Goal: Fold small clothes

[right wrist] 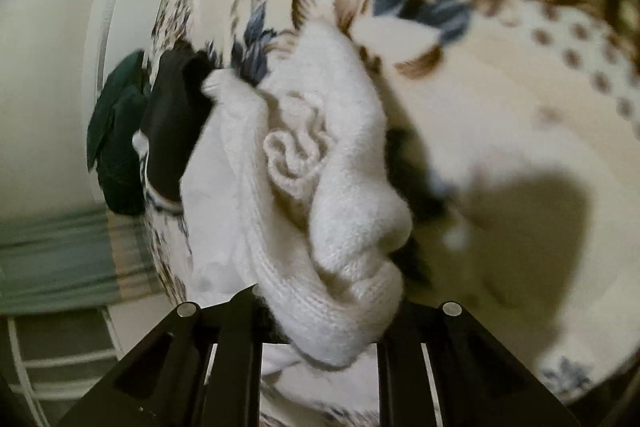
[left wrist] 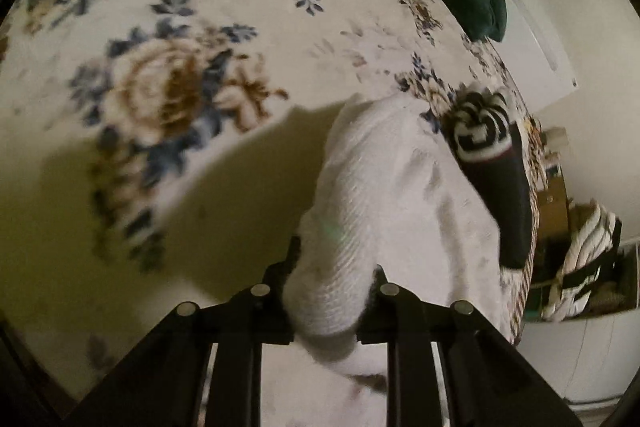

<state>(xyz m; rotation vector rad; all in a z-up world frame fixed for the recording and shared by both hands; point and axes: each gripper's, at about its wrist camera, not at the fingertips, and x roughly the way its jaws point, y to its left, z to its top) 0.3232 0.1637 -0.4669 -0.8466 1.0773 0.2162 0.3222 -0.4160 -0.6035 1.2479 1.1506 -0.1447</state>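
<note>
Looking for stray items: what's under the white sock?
Under the white sock lies the floral blanket; a black patterned sock lies beside it. Both claws grip the sock, so anything directly beneath stays hidden.

White sock (left wrist: 360, 211) hides left tongs (left wrist: 330, 291) tips; floral blanket (left wrist: 168, 95) blurred.

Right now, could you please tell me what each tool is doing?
Left tool: closed on the white sock.
Right tool: closed on the white sock.
</note>
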